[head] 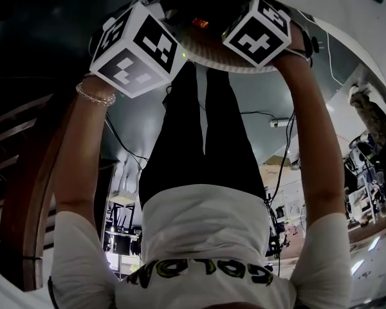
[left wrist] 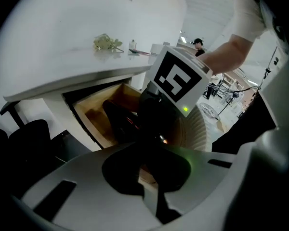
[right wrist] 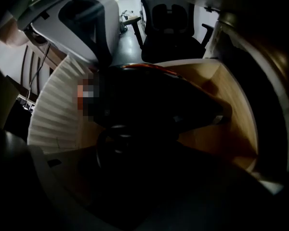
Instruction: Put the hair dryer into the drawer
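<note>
black hair dryer point(right wrist: 154, 100) is already down inside the open wooden drawer point(left wrist: 89, 114), under the white surface point(left wrist: 62, 32) and behind the ribbed white drawer front point(left wrist: 202, 129). right hand-held gripper point(left wrist: 156, 121) sits right on top of the dryer. its own view is too dark to read the jaws, so cannot tell if it is clamped, but probably gripping. left hand-held gripper point(left wrist: 147, 172) hovers just outside the drawer, jaws narrow with only a thin slit and nothing clearly held. risks: letting go while the dryer is tilted could roll it against the drawer wall. a dark loop point(right wrist: 115, 143), maybe cord, could hang over the rim and jam the drawer. the two grippers are crowded together and could knock each other.
</note>
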Available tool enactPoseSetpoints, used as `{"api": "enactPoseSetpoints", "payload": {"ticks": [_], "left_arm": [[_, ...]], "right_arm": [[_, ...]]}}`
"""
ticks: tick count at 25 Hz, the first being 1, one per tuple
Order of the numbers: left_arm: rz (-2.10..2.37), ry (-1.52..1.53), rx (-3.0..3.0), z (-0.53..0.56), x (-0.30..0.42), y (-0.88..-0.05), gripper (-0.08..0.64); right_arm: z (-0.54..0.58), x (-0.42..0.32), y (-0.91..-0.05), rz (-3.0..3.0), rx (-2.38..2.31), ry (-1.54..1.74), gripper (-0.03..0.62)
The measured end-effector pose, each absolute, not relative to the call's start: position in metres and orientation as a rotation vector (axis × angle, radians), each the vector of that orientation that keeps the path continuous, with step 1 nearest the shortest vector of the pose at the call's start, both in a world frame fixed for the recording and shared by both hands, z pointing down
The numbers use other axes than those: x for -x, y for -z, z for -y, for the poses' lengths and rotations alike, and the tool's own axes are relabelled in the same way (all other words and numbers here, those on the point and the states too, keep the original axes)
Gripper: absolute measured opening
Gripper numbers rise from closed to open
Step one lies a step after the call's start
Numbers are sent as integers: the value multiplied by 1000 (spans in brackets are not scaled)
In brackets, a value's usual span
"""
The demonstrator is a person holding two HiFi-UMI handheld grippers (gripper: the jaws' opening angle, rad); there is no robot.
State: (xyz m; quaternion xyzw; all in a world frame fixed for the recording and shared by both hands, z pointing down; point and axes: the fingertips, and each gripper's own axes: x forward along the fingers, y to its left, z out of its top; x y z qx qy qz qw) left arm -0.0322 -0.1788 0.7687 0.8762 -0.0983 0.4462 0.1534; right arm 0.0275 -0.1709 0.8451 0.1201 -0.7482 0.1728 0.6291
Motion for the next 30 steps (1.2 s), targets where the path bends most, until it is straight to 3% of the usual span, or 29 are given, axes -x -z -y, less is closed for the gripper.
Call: {"api": "enactPoseSetpoints", "payload": {"ticks": [23, 26, 30], "left_arm": [[284, -1265, -2425, 201, 33, -805, 11], [347, -1263, -2438, 201, 37, -790, 12], [487, -1207, -2455, 200, 43, -754, 12]], "right_arm": [[190, -26, -898, 1512, -250, -229, 265], [191, -29, -884, 1518, -274, -181, 305], [183, -34, -851, 1560, -313, -200, 308]]}}
